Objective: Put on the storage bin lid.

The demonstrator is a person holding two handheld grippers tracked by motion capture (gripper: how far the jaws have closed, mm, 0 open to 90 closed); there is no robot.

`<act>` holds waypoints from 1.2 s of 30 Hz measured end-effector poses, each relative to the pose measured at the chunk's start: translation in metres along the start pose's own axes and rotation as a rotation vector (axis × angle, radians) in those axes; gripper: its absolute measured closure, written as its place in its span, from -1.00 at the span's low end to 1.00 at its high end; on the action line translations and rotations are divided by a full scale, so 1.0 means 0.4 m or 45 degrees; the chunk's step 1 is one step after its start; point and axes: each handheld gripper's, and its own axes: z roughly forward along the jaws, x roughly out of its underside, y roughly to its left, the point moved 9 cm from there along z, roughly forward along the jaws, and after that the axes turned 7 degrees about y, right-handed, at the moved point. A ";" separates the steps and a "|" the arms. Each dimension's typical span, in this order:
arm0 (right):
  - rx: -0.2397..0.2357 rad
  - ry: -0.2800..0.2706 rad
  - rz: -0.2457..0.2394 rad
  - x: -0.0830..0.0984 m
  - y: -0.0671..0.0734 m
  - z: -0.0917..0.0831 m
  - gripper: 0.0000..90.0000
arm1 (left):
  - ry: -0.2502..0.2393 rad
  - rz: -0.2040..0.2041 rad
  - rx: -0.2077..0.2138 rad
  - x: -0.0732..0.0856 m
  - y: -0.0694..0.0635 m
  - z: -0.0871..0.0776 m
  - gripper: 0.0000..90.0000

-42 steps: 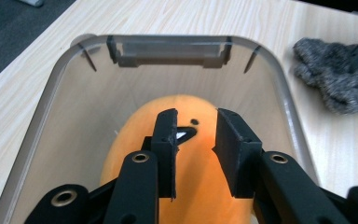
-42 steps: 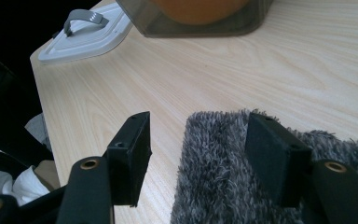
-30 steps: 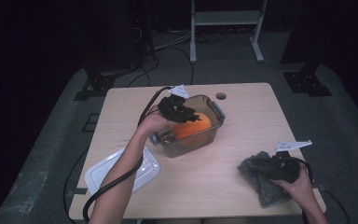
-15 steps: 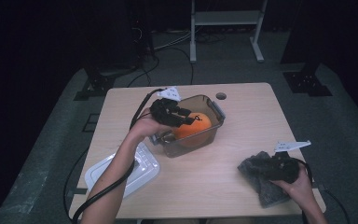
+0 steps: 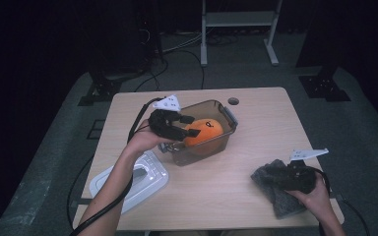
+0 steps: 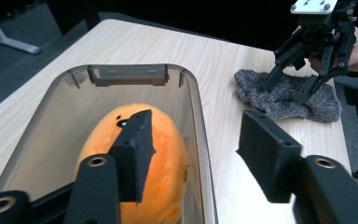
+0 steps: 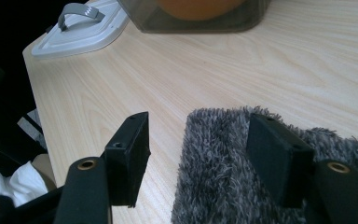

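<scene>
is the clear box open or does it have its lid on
Open: the box has no lid on, the orange toy sits inside, and the lid lies beside it.

My table [image 5: 256,196] looks like pale laminate with a printed wood grain, smooth and only faintly shiny. The container [image 6: 193,112] near its middle is clear smoky plastic, glossy, with a hard smooth rim. The orange plush [image 6: 168,158] inside looks soft, a matt short-pile fabric. Over by the right front corner the grey cloth [image 7: 223,158] is fuzzy and shaggy, properly rough-looking fibres. The lid [image 7: 81,30] near the left front corner is pale matt plastic with a grey handle. My left gripper [image 6: 193,156] and right gripper [image 7: 196,147] have black matt jaws, a bit grainy like printed plastic, with small brassy metal inserts.
</scene>
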 end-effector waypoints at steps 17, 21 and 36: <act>0.013 0.009 0.004 0.003 0.000 0.001 -0.15 | -0.059 -0.071 -0.111 0.059 0.004 -0.068 -0.57; 0.015 0.009 0.006 0.004 0.000 0.000 -0.15 | -0.064 -0.078 -0.133 0.075 0.004 -0.093 -0.64; 0.016 0.014 0.011 0.006 0.001 -0.001 -0.15 | -0.075 -0.098 -0.205 0.169 0.006 -0.177 -0.75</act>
